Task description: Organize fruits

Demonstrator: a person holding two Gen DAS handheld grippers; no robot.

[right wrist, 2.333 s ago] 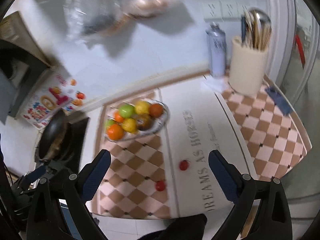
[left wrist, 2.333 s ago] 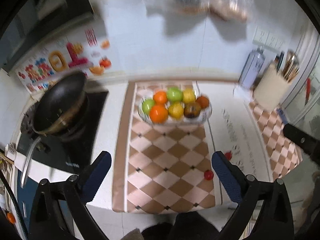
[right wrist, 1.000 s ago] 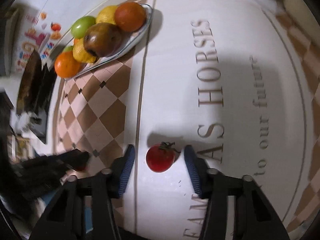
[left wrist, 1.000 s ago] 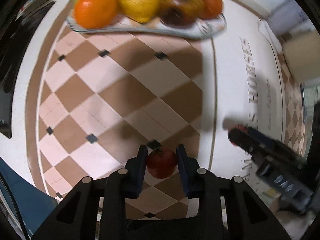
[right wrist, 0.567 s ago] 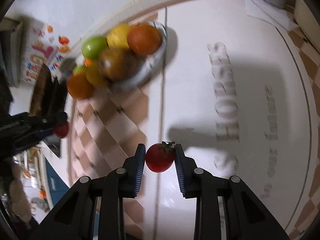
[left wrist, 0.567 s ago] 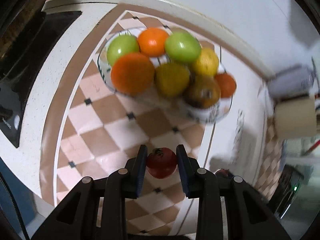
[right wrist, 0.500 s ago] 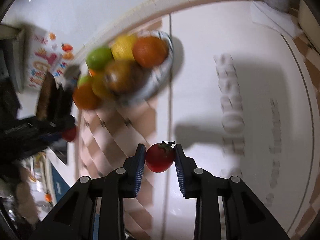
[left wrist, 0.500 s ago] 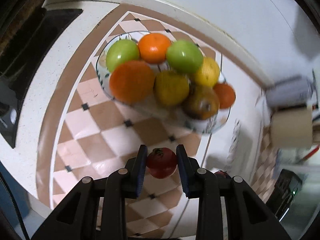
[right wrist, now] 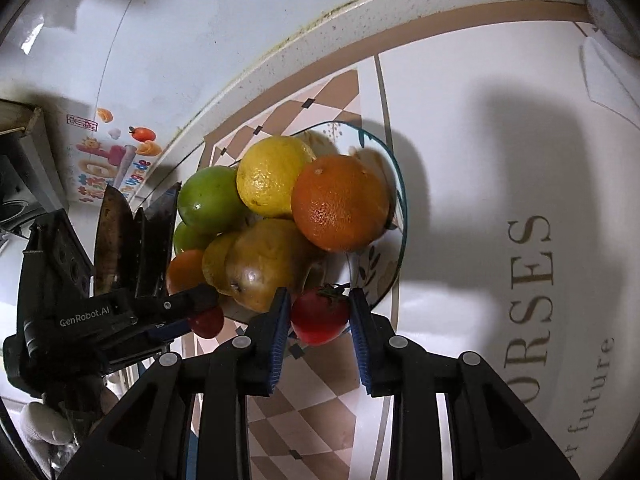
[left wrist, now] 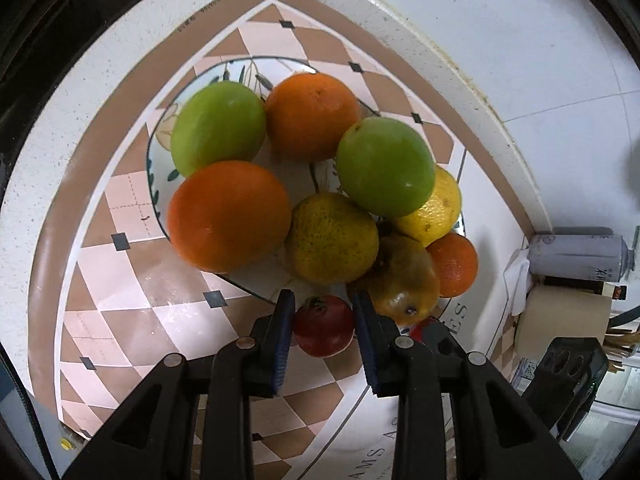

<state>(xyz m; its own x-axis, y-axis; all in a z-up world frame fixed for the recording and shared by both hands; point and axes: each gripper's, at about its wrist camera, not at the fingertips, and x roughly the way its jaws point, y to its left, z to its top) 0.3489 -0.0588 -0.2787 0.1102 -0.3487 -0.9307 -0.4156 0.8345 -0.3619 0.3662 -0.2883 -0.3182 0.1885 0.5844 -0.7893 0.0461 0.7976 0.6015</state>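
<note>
Left wrist view: the left gripper (left wrist: 323, 326) is clamping a red tomato (left wrist: 323, 330) at the near rim of the fruit plate (left wrist: 154, 196).

Right wrist view: the right gripper (right wrist: 316, 320) is pinching a second tomato (right wrist: 318, 316) at the plate's near-right rim (right wrist: 402, 216).

This is a home kitchen. A speckled stone counter (left wrist: 52, 128) runs along a white tiled wall (right wrist: 200, 20), covered by a checked mat (left wrist: 132, 308). A glass plate (left wrist: 154, 184) heaped with oranges, green fruit and a lemon sits on it. Far left a dark stove (left wrist: 60, 12), right a paper utensil holder (left wrist: 560, 320) and spray can (left wrist: 576, 252).
</note>
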